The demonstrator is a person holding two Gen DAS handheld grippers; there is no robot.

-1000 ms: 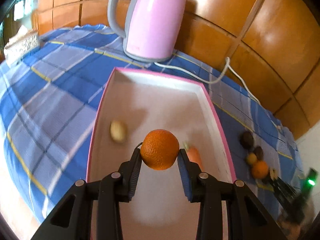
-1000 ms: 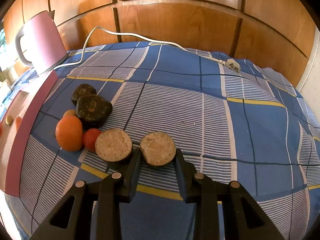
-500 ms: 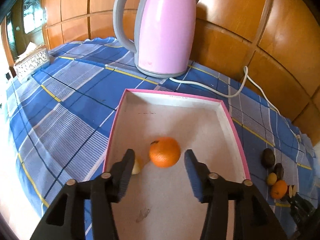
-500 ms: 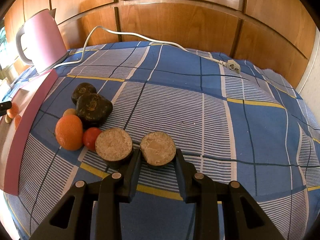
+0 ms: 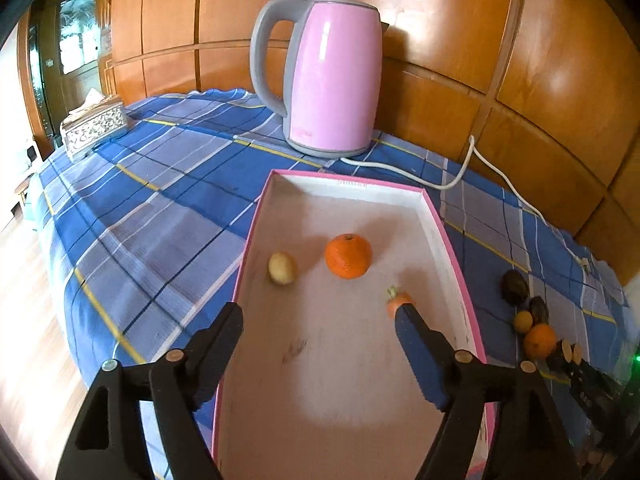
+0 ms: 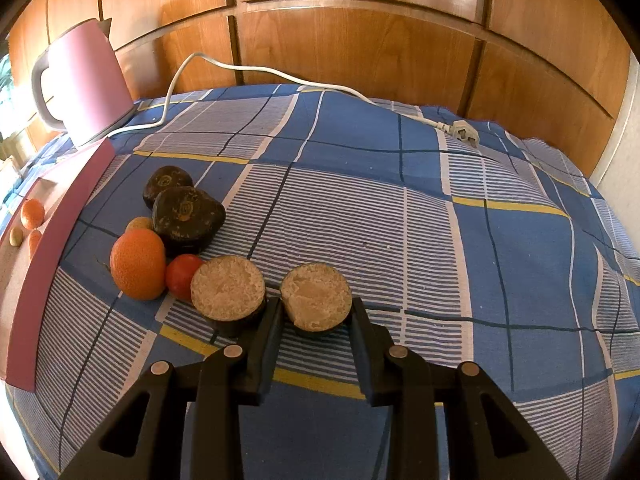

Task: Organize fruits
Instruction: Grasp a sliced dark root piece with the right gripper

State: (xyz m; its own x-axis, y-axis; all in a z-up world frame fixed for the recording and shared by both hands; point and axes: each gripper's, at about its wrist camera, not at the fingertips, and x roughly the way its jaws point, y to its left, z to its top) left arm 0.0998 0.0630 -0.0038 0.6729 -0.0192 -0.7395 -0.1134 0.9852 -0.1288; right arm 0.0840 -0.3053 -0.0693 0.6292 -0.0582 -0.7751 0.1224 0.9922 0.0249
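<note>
Left wrist view: an orange [image 5: 348, 256] sits in the pink-edged tray [image 5: 452, 252], with a small yellowish fruit [image 5: 282, 267] just beside it on the left and a small orange-red piece with a green top [image 5: 398, 299] nearer the right wall, partly hidden by a finger of the left claw [image 5: 318, 324]. That claw hangs over the tray with its jaws spread wide and nothing between them.

In the right wrist view, the right claw [image 6: 316, 312] is closed on a cut fruit half [image 6: 316, 298], pale flesh facing the camera, low at the blue checked cloth [image 6: 400, 220]; whether it is lifted yet cannot be told. Its twin half [image 6: 228, 290] lies just left of the claw, touching a small red fruit [image 6: 182, 276], a second orange [image 6: 138, 262], a small yellow fruit [image 6: 139, 223] and two dark fruits [image 6: 186, 216] [image 6: 167, 182] in a cluster beside the tray.

By my reading, the job is under halfway: three pieces are in, about seven are still outside. A pink kettle [image 5: 330, 76] with a loose white cord [image 6: 280, 76] stands behind the tray, and a tissue box [image 5: 94, 124] farther left.
</note>
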